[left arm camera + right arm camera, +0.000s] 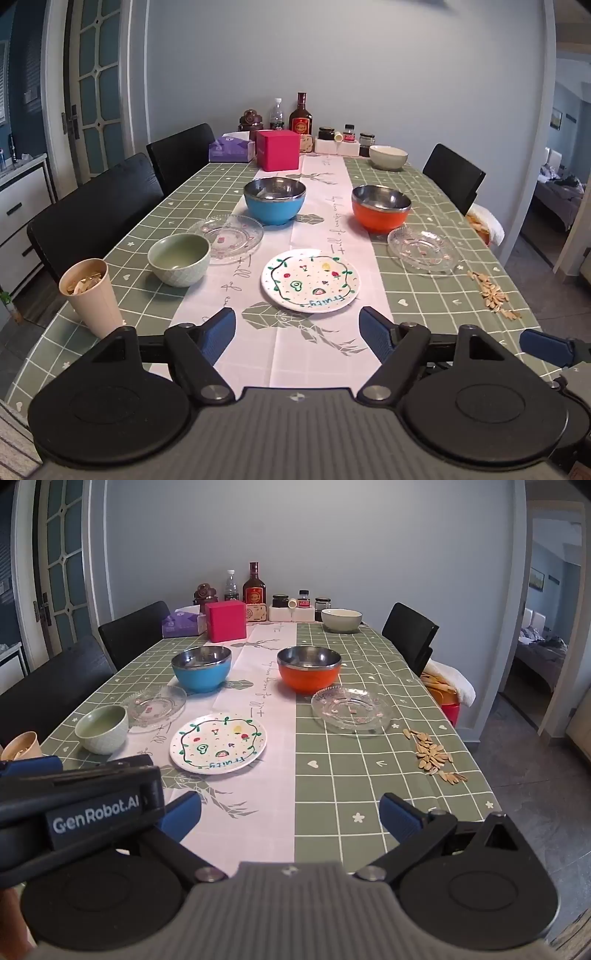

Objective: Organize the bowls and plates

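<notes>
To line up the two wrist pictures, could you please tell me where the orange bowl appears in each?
Left wrist: orange bowl right of centre, mid-table.
Right wrist: orange bowl near centre, mid-table.
Shared landmark: the blue bowl to its left in both.

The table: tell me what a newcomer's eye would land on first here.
Two bright steel-lined bowls stand mid-table, the blue bowl on the white runner and the orange bowl to its right. Nearer the camera, the white fruit-painted plate lies on the runner, just ahead of the open, empty left gripper. A scatter of seeds lies loose by the table's right edge.
</notes>
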